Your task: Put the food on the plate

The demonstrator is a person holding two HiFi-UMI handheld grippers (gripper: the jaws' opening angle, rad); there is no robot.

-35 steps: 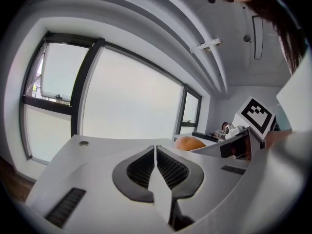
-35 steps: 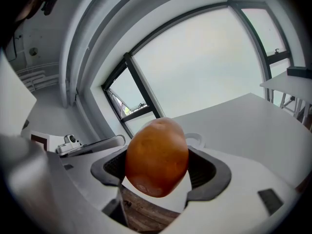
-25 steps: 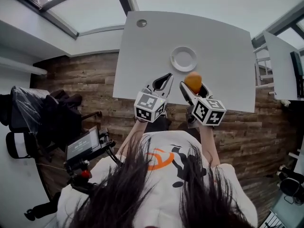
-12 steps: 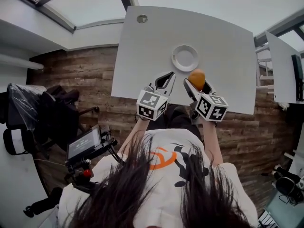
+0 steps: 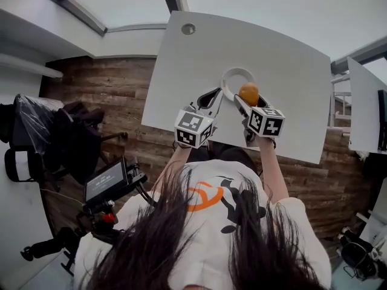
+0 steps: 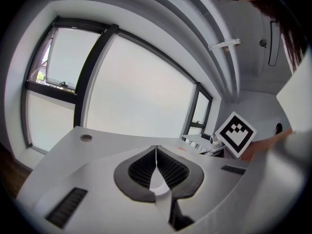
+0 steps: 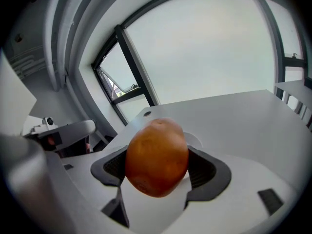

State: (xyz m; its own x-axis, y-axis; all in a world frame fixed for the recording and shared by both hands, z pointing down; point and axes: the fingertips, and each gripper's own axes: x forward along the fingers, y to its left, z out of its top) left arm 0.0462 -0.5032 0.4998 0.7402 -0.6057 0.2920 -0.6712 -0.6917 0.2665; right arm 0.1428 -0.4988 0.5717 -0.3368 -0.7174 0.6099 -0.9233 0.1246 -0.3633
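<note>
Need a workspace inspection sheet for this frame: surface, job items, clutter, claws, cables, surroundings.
Surface: white table, with a round grommet near its far corner.
Job's things: white plate on the table; orange food item held at the plate's near edge, not yet set down.
Clutter: nothing seen on the table.
Grippers: right claw shut on the orange food item; left claw shut, empty, beside the plate.
Cables: none on the table; black cables by a small screen off the table.
Surroundings: wood floor, chair with dark clothing, large windows.
</note>
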